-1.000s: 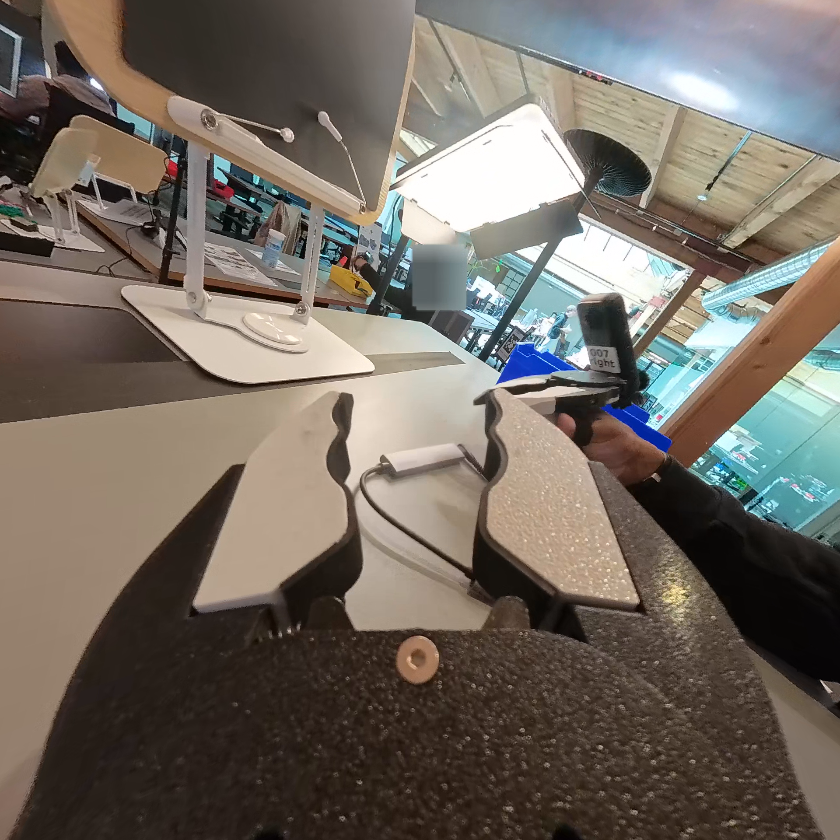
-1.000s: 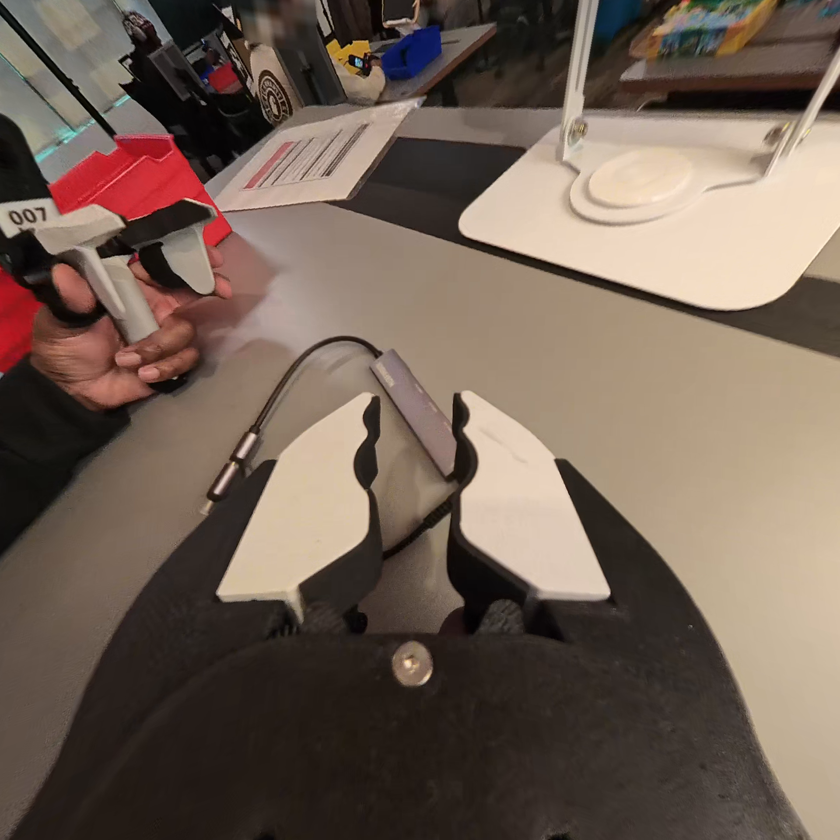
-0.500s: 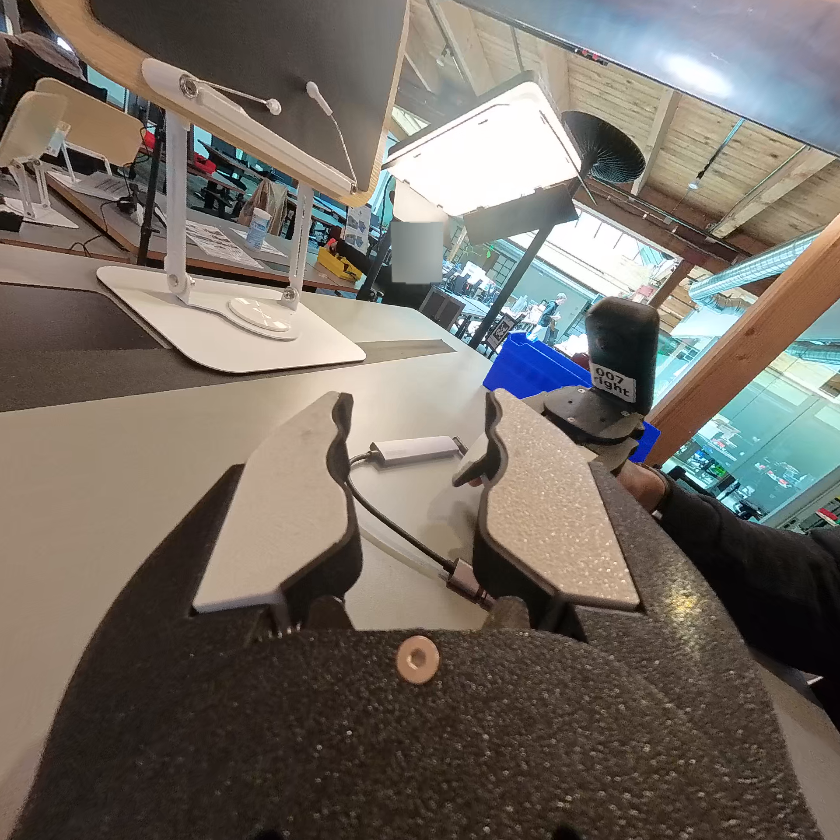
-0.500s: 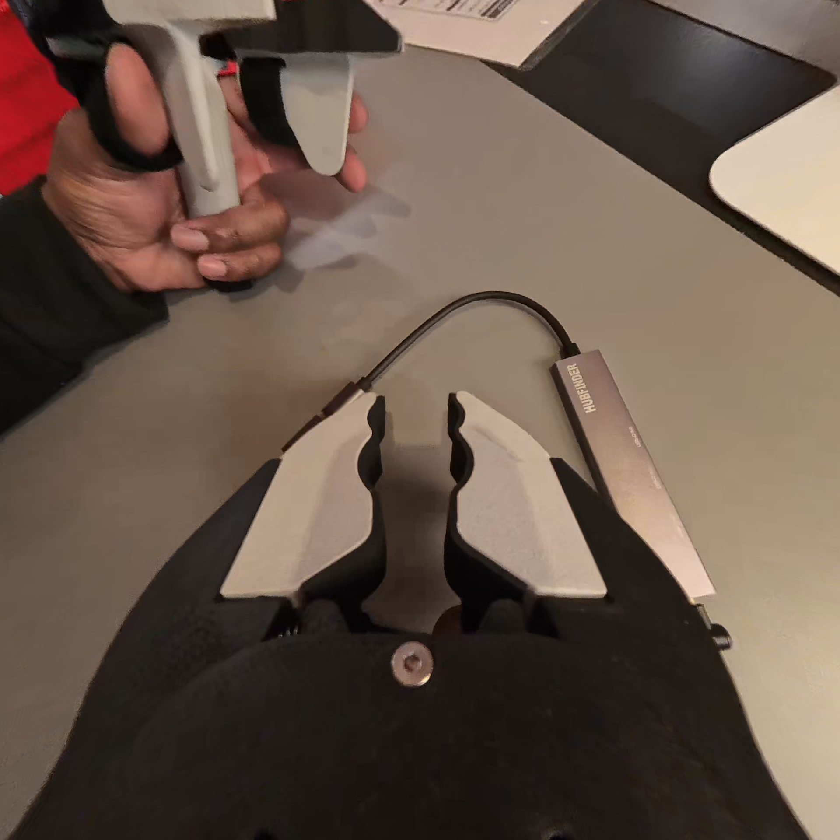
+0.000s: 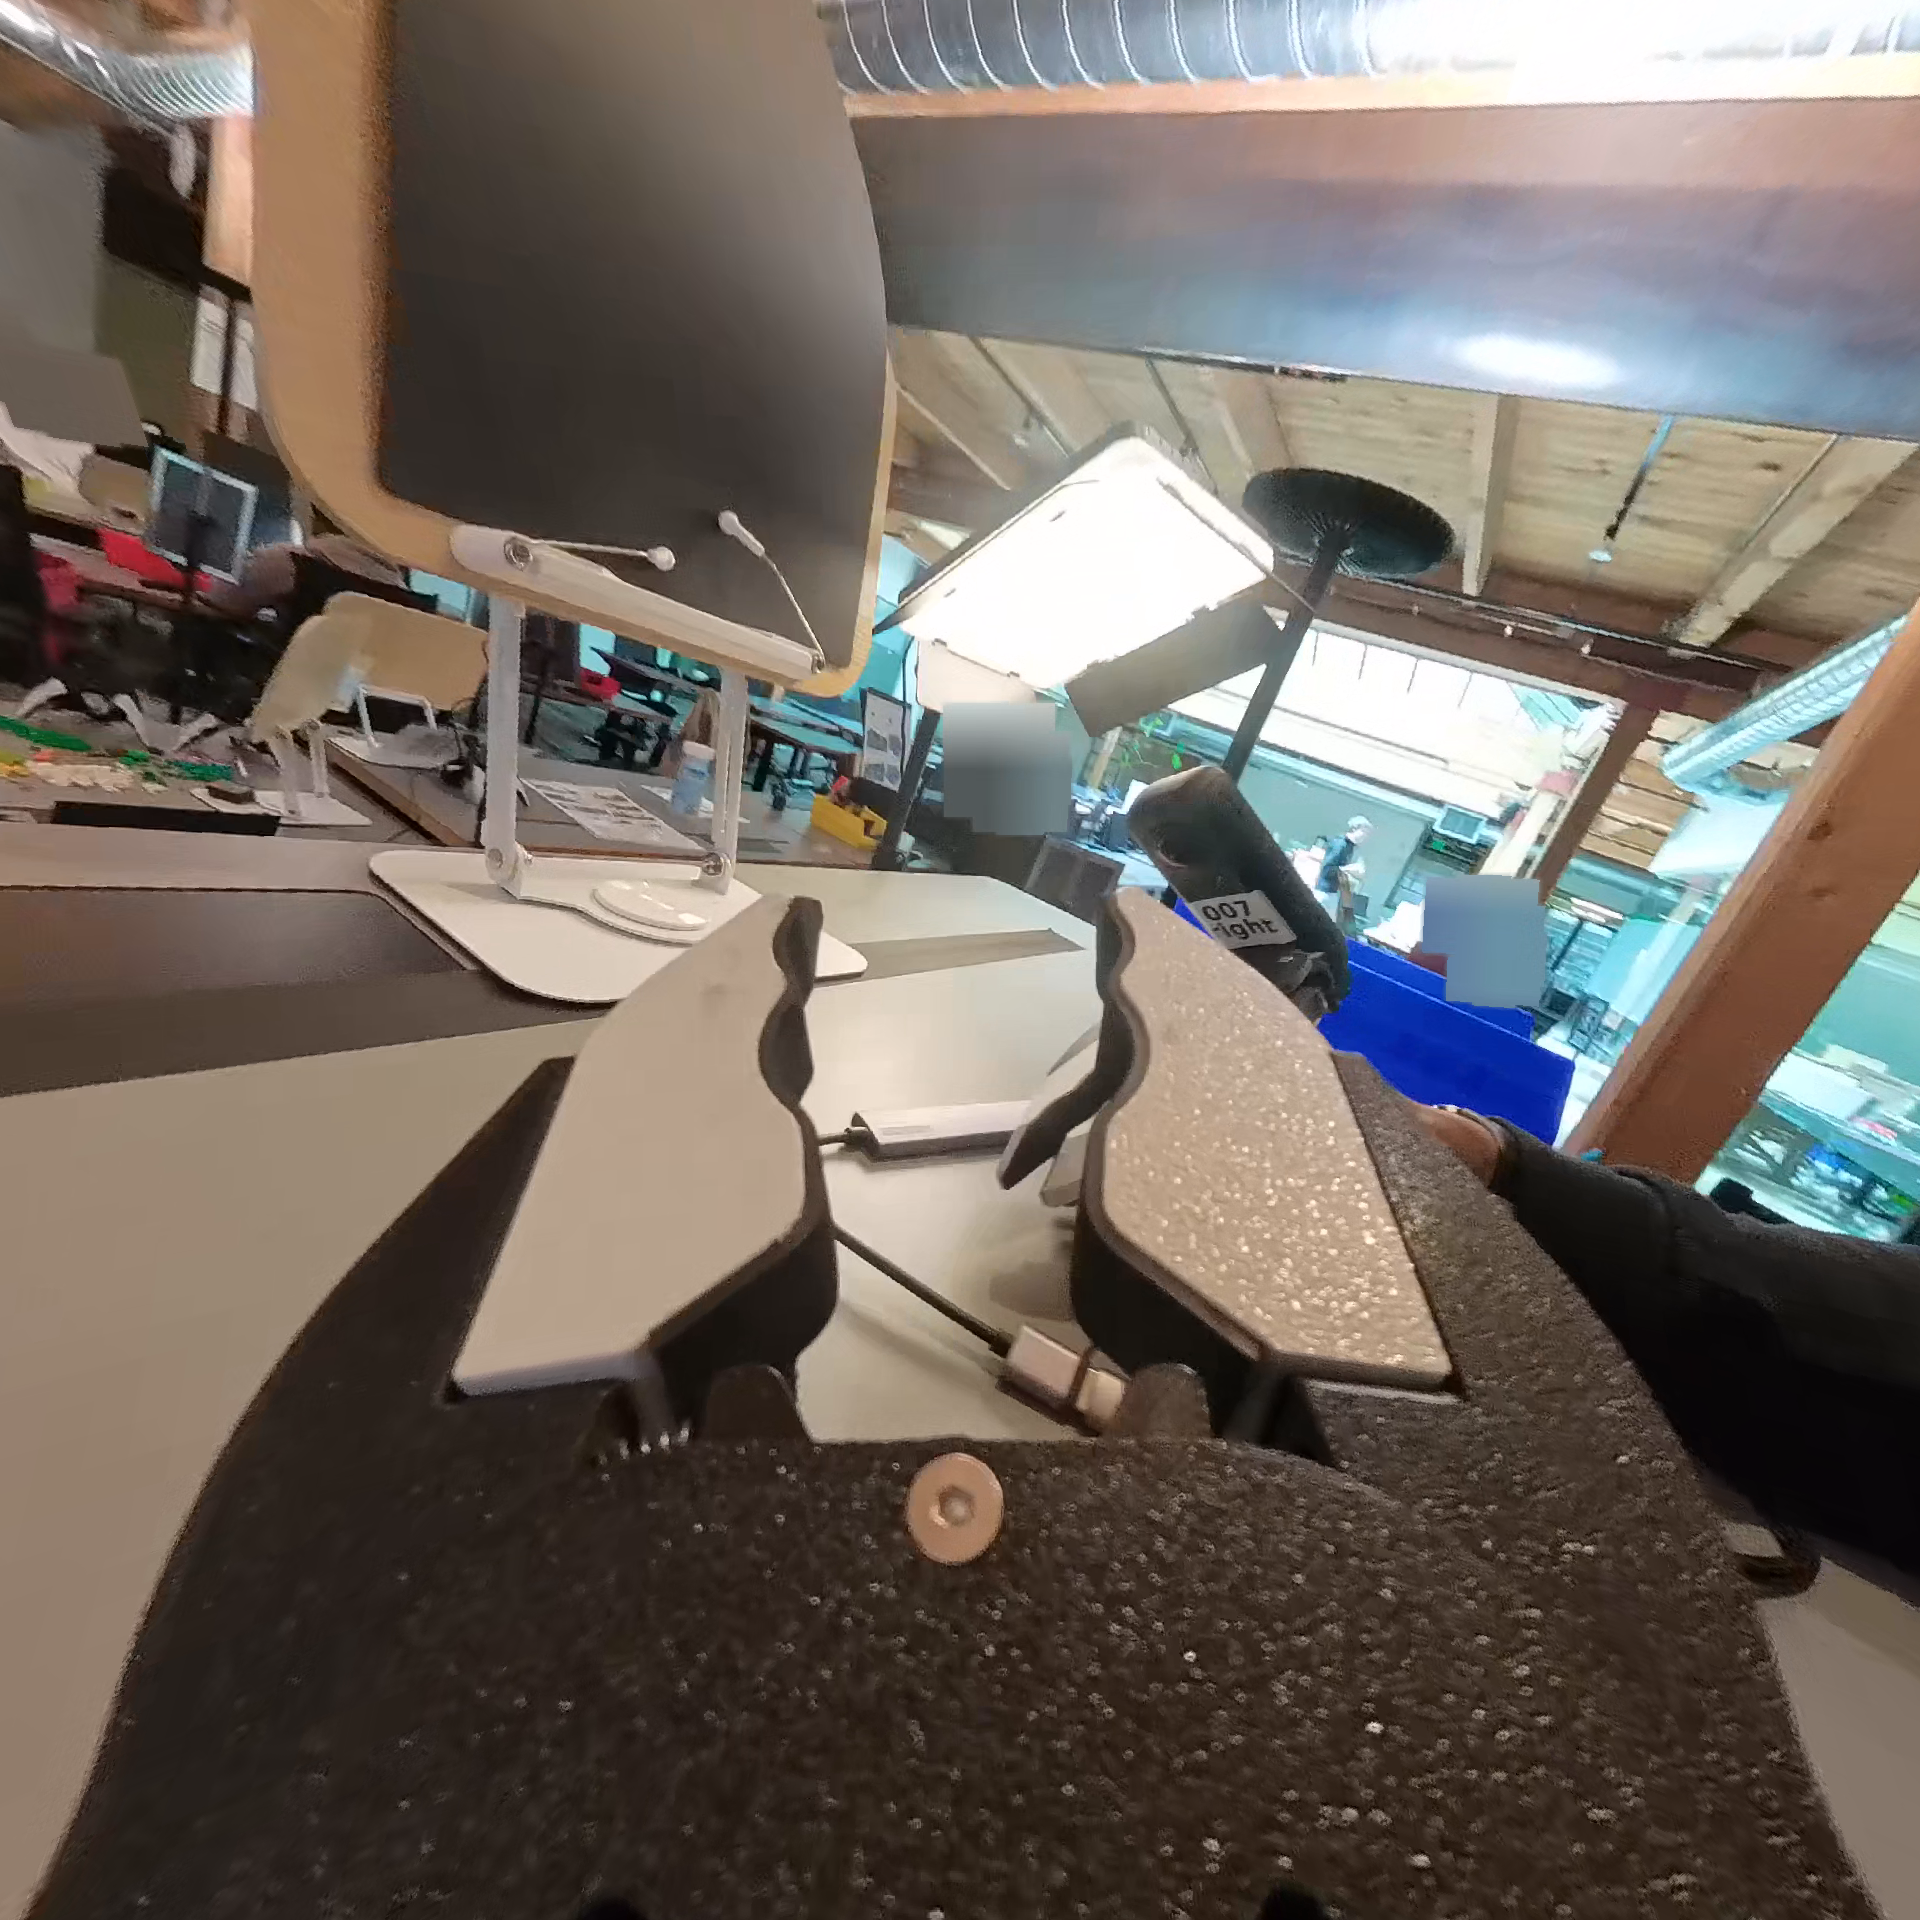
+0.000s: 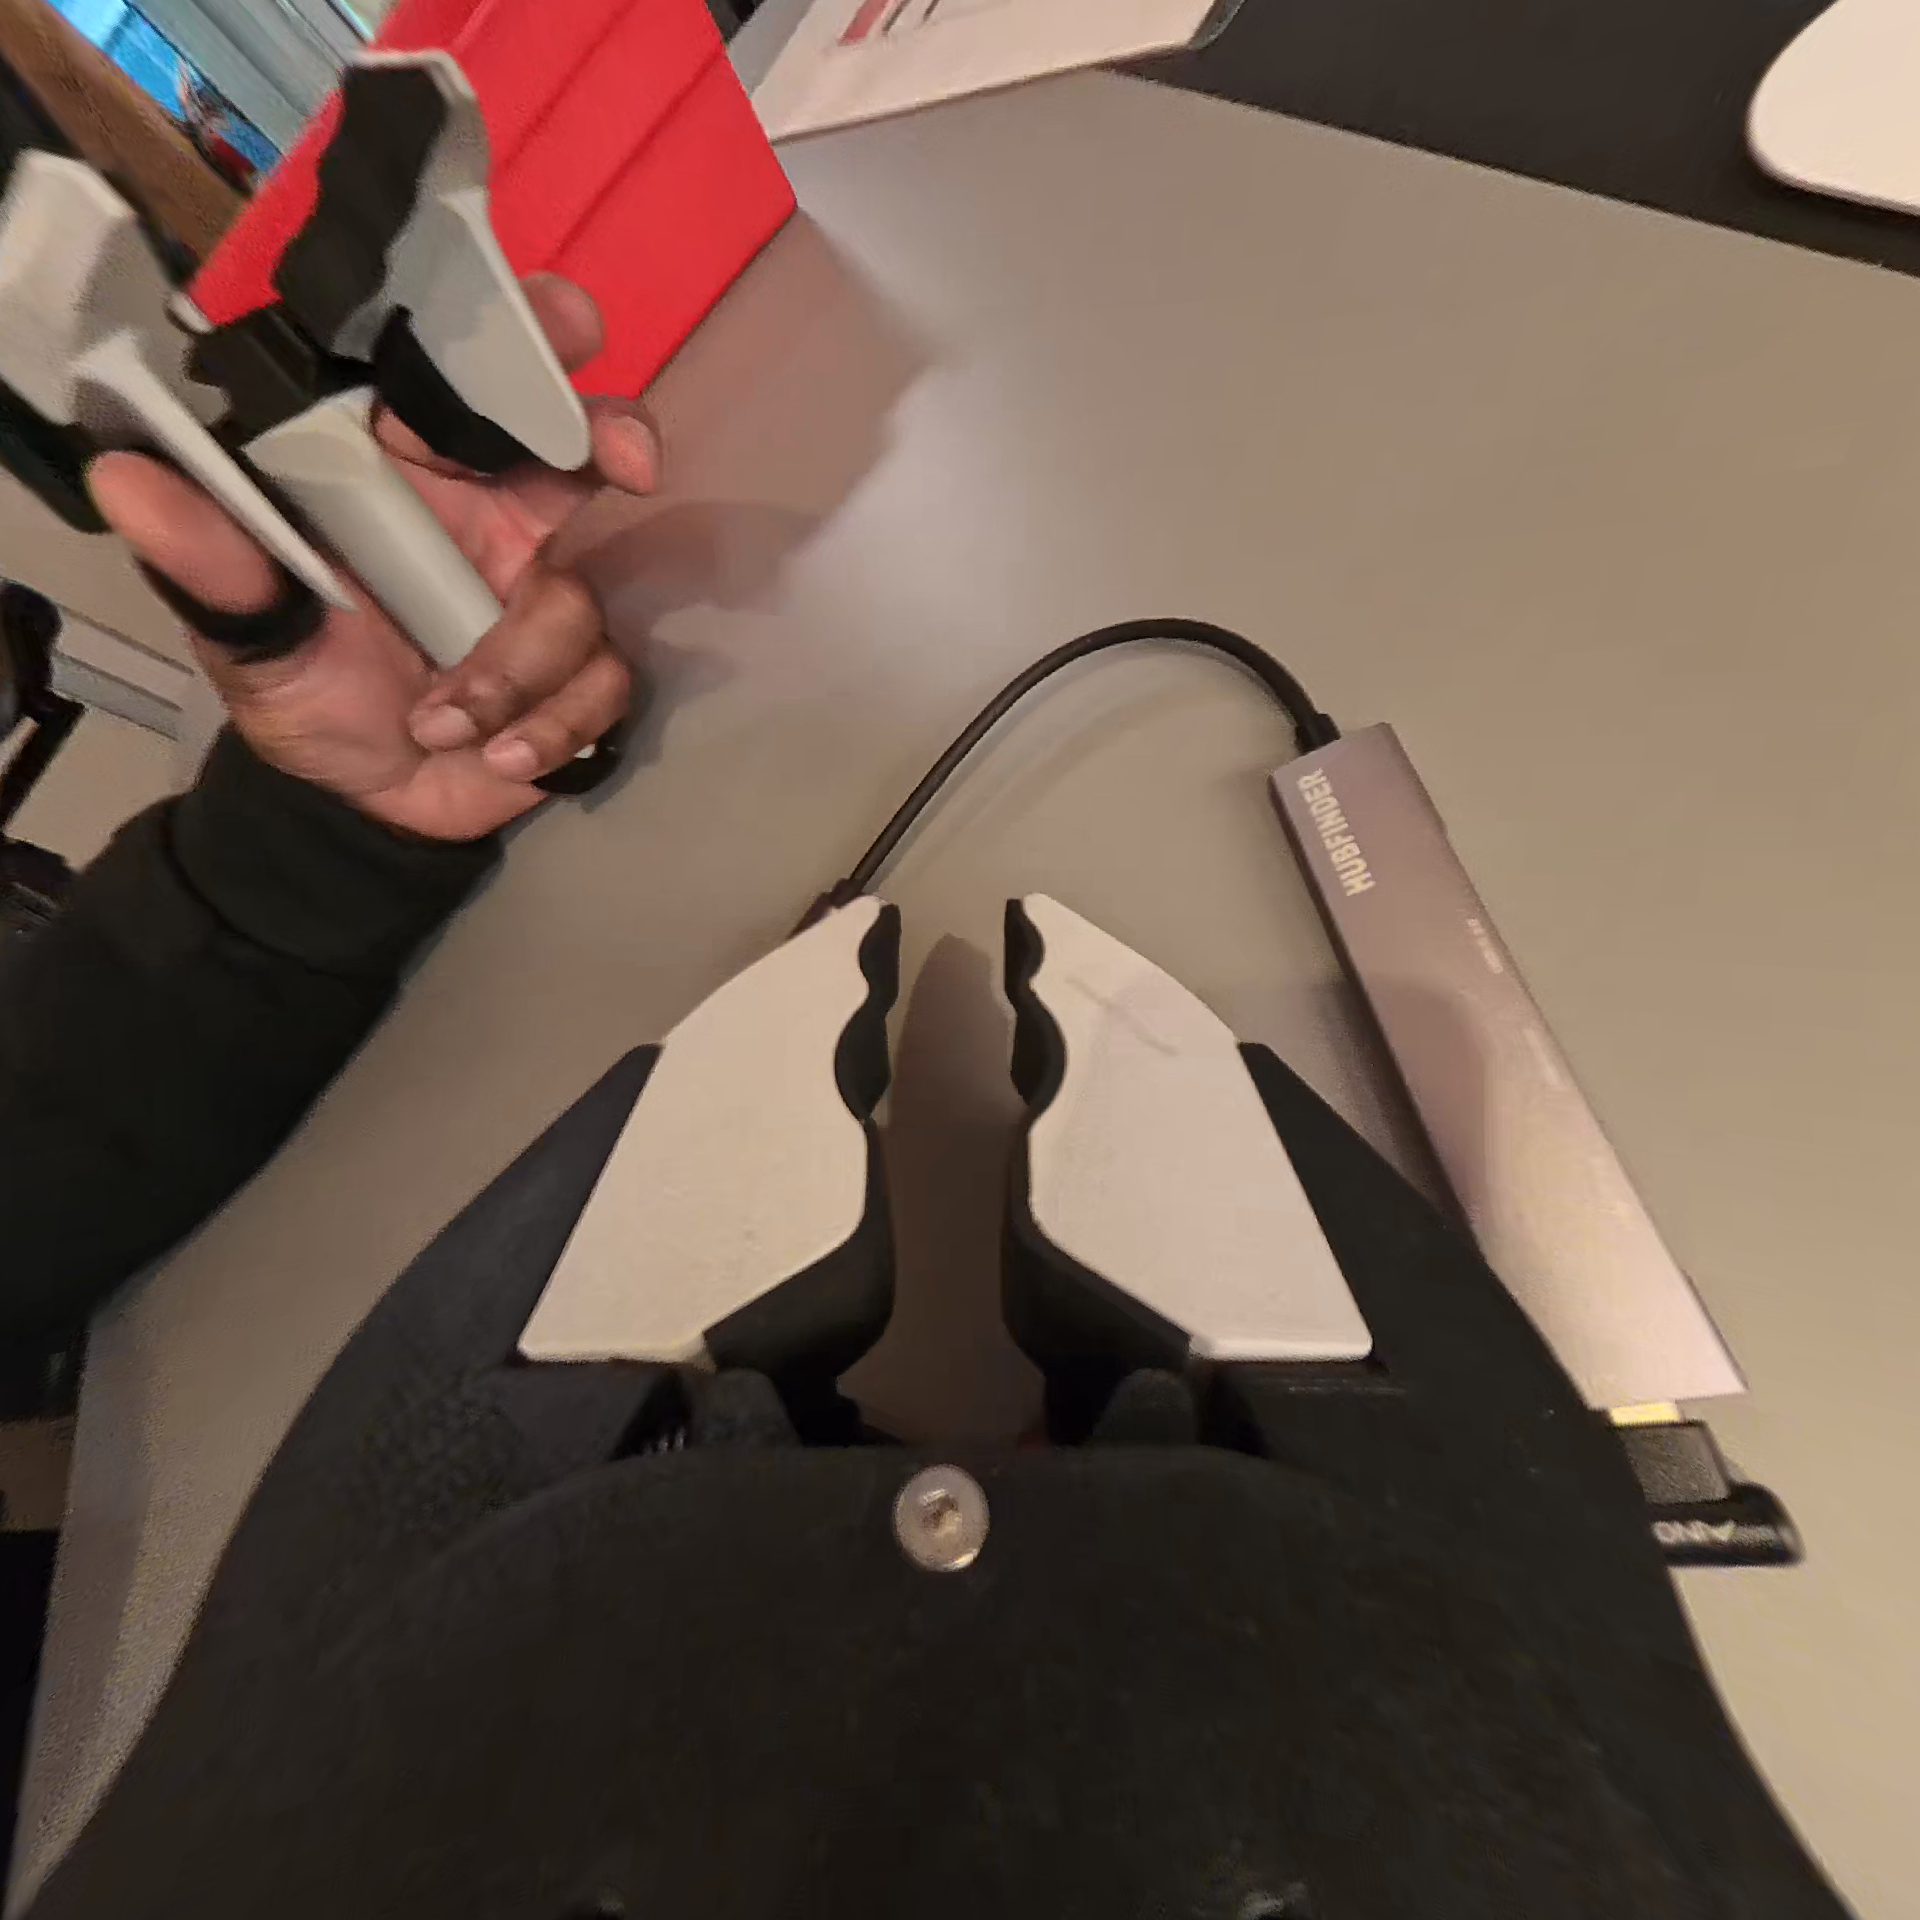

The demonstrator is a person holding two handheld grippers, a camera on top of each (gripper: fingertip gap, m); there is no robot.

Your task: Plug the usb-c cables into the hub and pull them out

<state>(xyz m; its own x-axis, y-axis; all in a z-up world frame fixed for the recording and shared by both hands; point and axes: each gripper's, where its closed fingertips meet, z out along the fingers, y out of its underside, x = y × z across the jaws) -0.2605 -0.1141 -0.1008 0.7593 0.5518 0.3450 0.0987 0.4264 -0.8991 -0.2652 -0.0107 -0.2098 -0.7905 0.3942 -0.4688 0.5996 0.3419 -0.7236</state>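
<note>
Left gripper [image 6: 343, 343]: held up in a hand [image 6: 416, 665] at the left of the right wrist view, above the table; tongs spread, pinching nothing.
Red bin [image 6: 582, 177]: behind that hand, at the table's far left edge.
Hub's own cable [image 6: 1039, 696]: black, arcing over the table from the hub's far end toward the tongs; its silver plug [image 5: 1060, 1371] lying free between the left tongs in the left wrist view, touching neither.
Right gripper [image 6: 943, 925]: low over the table, tongs parted with a narrow gap, empty; hub just beside its right finger, not between the two.
Hub [image 6: 1496, 1070]: slim grey bar, flat on the table, right of centre.
Dark plug [image 6: 1694, 1486]: seated in the hub's near end, lower right.
Progress: one plug apparently in, nothing gripped; judged a pause between steps, with pulling out, and any further plugging in, left to do.
Surface: plain grey table [image 6: 1351, 416], dark strip and a white stand base [image 5: 582, 935] at the far side.
Room: open workshop, timber ceiling, bright lamp panel [image 5: 1091, 561], blue bins [image 5: 1434, 1029].
</note>
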